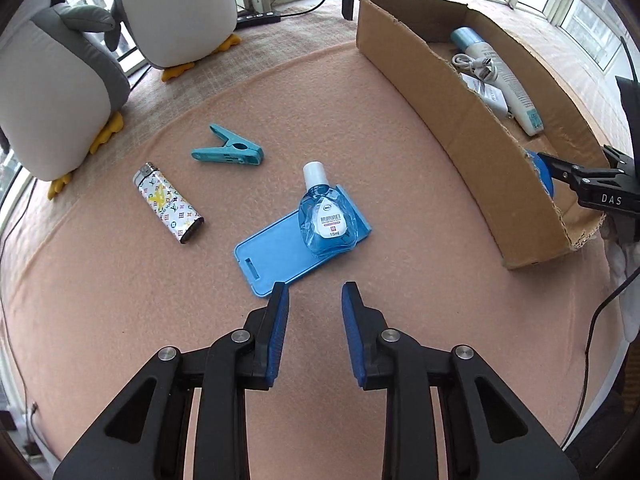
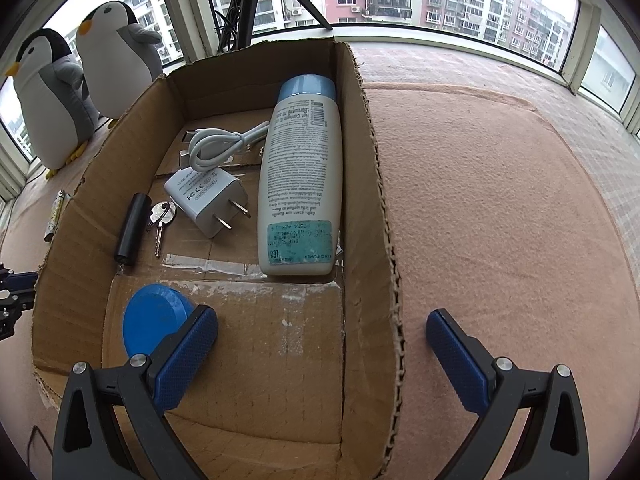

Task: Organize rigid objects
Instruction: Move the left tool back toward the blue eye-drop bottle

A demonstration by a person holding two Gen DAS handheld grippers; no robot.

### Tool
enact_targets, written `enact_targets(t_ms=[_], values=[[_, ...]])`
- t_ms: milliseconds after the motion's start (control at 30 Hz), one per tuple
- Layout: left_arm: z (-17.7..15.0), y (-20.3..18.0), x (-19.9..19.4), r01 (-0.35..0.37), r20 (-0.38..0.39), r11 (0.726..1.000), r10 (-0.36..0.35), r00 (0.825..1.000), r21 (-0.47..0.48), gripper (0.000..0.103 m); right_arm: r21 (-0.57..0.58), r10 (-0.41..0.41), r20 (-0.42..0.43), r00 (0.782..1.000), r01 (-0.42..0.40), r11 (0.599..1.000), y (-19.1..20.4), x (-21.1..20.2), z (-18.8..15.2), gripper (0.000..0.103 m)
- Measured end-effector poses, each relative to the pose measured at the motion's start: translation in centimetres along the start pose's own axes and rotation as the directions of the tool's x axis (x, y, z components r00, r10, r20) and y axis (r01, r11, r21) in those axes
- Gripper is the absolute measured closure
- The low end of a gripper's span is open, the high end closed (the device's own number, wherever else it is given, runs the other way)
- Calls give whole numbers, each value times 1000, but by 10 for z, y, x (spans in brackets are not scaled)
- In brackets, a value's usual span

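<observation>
Fuzzy matt cloth (image 1: 400, 128), rough torn cardboard box (image 2: 368, 184), glossy clear plastic bottle (image 1: 326, 222).

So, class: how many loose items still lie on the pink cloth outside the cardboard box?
4: the lighter at left, the teal clothespin beyond it, the blue flat holder in the middle, and the eye-drop bottle resting on that holder. Others may lie out of view.

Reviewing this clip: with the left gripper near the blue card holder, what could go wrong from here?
1. The eye drop bottle lies on the blue card holder; lifting the holder may roll it off.
2. The left gripper is open, one pad at the flat holder's edge; the grip could slip.
3. The right gripper straddles the cardboard box wall and may snag it.
</observation>
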State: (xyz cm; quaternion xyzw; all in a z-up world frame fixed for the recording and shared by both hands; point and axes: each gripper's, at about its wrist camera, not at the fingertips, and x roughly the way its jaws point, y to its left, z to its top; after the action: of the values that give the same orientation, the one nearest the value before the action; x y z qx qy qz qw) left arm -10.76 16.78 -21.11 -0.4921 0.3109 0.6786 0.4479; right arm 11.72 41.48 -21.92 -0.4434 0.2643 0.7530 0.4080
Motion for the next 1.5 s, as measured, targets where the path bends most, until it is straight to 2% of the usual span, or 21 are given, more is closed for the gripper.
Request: enact_targets(t_ms=[67, 167, 200, 233, 300, 567, 1200, 1467, 1500], values=[[1, 4, -10, 10, 25, 1000, -10, 1000, -29, 75, -5, -2, 1, 1000, 2, 1000, 1, -1, -2, 0], [6, 9, -23, 28, 79, 997, -22, 997, -76, 61, -3, -1, 1, 1000, 1, 1000, 2, -2, -3, 0], [8, 12, -26, 25, 88, 996, -18, 996, -84, 53, -3, -1, 2, 1000, 1, 1000, 2, -3, -5, 0], [10, 13, -29, 25, 97, 996, -17, 995, -88, 52, -3, -1, 2, 1000, 1, 1000, 2, -4, -6, 0], [14, 12, -27, 32, 94, 996, -25, 995, -81, 52, -2, -1, 2, 1000, 1, 1000, 2, -4, -6, 0], [26, 7, 3, -25, 60, 998, 28, 998, -51, 52, 0, 4, 1, 1000, -4, 1000, 1, -6, -9, 0], [51, 11, 16, -89, 60, 996, 87, 994, 23, 52, 6, 11, 1, 1000, -11, 1000, 1, -5, -7, 0], [66, 12, 29, -69, 36, 996, 67, 997, 56, 52, 7, 14, 0, 1000, -14, 1000, 1, -3, -3, 0], [67, 12, 31, -64, 29, 996, 62, 998, 65, 55, 8, 14, 0, 1000, -14, 1000, 1, -3, -4, 0]])
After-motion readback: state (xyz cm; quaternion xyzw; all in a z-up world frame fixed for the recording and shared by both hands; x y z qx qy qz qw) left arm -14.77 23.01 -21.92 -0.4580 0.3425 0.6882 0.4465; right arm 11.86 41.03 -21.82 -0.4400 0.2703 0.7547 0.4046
